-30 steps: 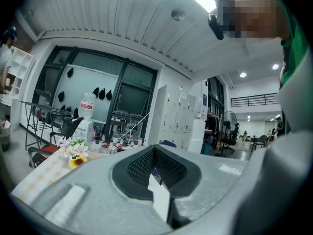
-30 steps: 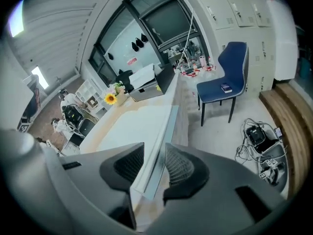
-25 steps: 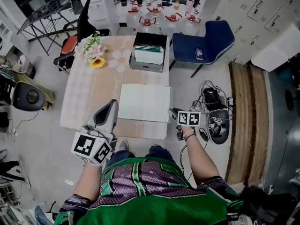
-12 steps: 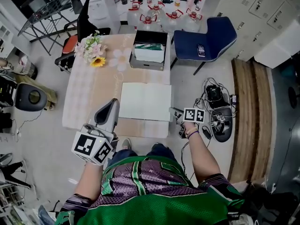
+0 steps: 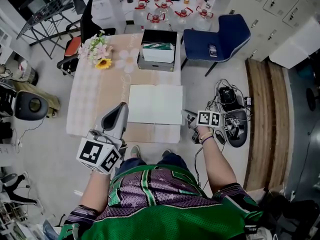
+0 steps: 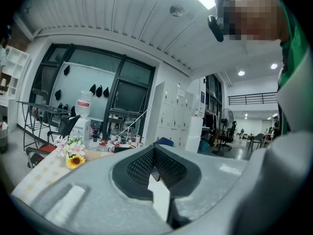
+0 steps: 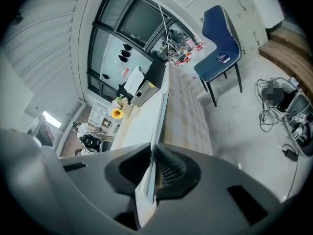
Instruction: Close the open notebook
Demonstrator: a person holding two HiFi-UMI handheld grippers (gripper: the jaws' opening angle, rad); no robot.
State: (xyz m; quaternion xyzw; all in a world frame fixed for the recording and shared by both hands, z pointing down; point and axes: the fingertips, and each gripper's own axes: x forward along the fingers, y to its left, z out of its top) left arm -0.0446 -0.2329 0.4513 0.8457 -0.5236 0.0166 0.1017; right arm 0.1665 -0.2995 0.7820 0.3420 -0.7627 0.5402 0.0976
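The open white notebook lies flat on the checked table, near its front right corner. My right gripper sits at the notebook's right edge. In the right gripper view that thin edge runs straight between the jaws, which have just been closing and now pinch it at my right gripper. My left gripper hovers over the table just left of the notebook, apart from it. Its jaws meet at my left gripper with nothing held.
A bunch of flowers and a dark box stand at the table's far end. A blue chair is beyond the right side. Cables and devices lie on the floor beside a wooden platform.
My right gripper has rolled and edged in at the notebook's right edge, and its jaws have closed on that edge. The left gripper and the notebook have stayed put.
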